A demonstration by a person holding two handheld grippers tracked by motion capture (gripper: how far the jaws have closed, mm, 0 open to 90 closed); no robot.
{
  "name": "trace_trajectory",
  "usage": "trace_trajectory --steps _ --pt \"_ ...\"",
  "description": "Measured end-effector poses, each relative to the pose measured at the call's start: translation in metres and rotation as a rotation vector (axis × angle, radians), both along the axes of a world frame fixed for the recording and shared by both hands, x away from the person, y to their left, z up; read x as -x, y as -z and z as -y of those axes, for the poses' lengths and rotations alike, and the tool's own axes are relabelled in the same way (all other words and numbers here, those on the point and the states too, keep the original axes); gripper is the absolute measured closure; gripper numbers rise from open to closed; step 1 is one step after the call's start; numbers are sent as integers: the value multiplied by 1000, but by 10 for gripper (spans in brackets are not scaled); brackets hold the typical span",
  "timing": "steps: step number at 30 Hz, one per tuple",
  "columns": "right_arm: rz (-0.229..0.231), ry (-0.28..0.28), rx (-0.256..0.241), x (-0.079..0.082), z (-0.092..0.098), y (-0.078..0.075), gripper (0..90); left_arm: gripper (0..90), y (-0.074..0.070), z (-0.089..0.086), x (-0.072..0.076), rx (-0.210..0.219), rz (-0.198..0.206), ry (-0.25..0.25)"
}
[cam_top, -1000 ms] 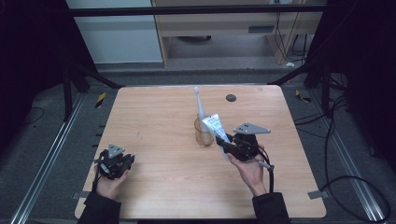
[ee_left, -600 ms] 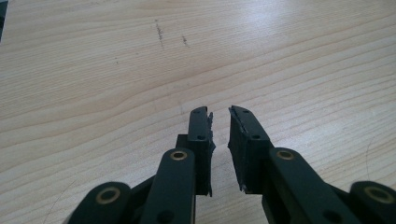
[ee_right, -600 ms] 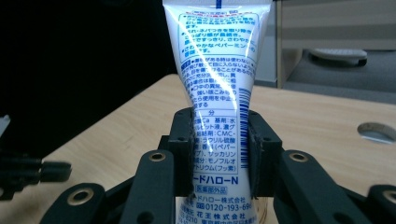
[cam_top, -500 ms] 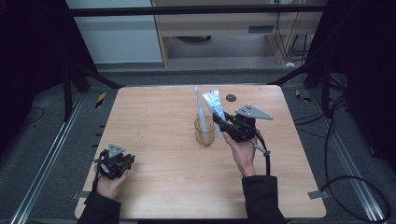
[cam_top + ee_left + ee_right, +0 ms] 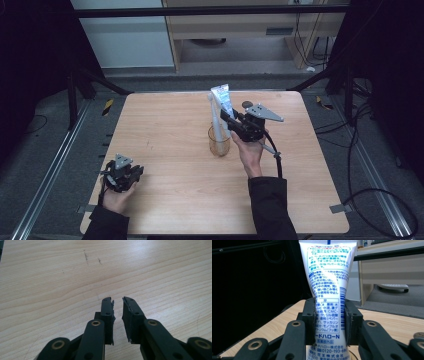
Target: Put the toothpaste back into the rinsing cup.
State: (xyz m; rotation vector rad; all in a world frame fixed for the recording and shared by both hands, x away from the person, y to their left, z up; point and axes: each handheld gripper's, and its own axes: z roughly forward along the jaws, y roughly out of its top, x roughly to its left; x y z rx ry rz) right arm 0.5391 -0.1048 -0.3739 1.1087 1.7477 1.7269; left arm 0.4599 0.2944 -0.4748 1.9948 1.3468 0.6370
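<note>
White and blue, the toothpaste tube (image 5: 328, 290) stands upright between the jaws of the right gripper (image 5: 329, 322), which press on it from both sides, its crimped end up. In the high view the right gripper (image 5: 231, 120) holds the toothpaste tube (image 5: 221, 100) over the clear cup (image 5: 219, 141), which sits near the middle of the wooden table (image 5: 165, 125); whether the tube's lower end is inside the cup I cannot tell. A white toothbrush (image 5: 214, 116) stands in the cup, just beside the tube. The left gripper (image 5: 121, 172) rests near the table's front left corner, well apart from the cup. In the left gripper view the left gripper (image 5: 117, 302) has a narrow gap between its jaws, nothing in it, bare wood beneath
</note>
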Motion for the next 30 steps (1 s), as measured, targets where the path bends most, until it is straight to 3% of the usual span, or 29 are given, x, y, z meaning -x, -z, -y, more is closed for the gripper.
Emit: trace_trajectory --steps 18,30 --pt "42 25 -18 -20 -8 19 680 782 1 0 0 0 -1 -1" --pt "27 20 22 -24 -17 35 682 783 0 0 0 -1 0 -1"
